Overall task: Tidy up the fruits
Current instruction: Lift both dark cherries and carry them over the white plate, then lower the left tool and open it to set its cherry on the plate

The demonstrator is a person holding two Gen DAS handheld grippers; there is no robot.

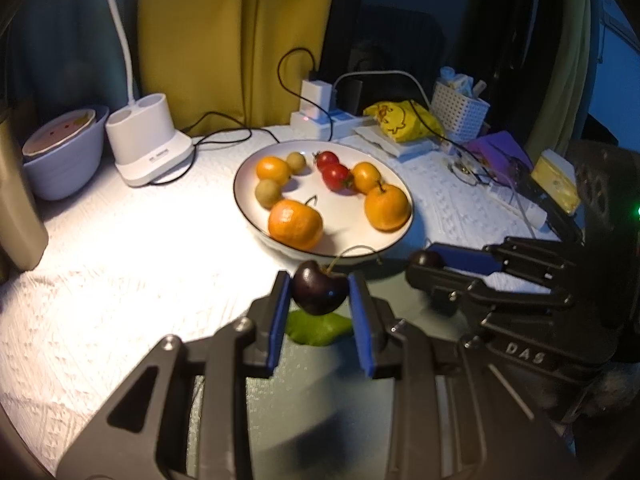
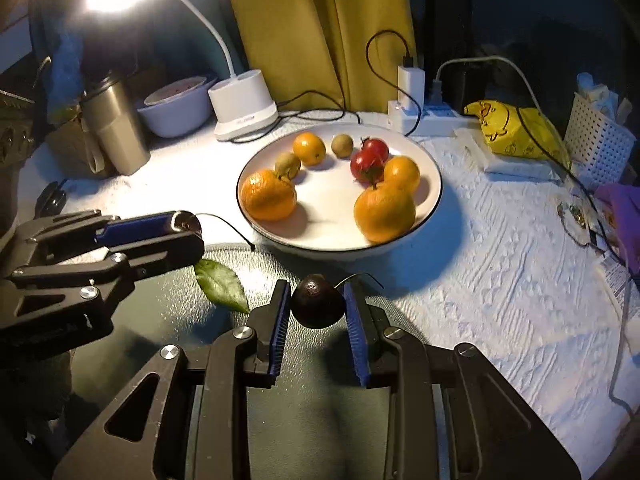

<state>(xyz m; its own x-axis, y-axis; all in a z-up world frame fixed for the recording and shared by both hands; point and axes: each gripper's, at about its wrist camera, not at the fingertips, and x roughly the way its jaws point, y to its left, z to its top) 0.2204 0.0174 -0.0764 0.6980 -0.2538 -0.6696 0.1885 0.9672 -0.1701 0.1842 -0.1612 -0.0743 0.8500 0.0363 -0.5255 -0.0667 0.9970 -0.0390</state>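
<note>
My left gripper (image 1: pixel 319 282) is shut on a dark cherry (image 1: pixel 319 296), stem up, held over a dark green mat (image 1: pixel 320 408) with a green leaf (image 1: pixel 316 330) under it. My right gripper (image 2: pixel 318 286) is shut on a second dark cherry (image 2: pixel 318 302) over the same mat (image 2: pixel 320 420). Each gripper also shows in the other's view, the right gripper (image 1: pixel 425 264) and the left gripper (image 2: pixel 188 229), cherry at the tip. Just beyond stands a white plate (image 1: pixel 340 216) (image 2: pixel 332 220) with three oranges, two red tomatoes and two small greenish-brown fruits.
Behind the plate are a white lamp base (image 2: pixel 244 106), a pale bowl (image 2: pixel 176 110), a steel tumbler (image 2: pixel 114 128), a power strip with chargers (image 2: pixel 412 116), a yellow bag (image 2: pixel 516 132) and a white basket (image 2: pixel 600 136). Cables (image 2: pixel 580 184) trail over the white cloth at right.
</note>
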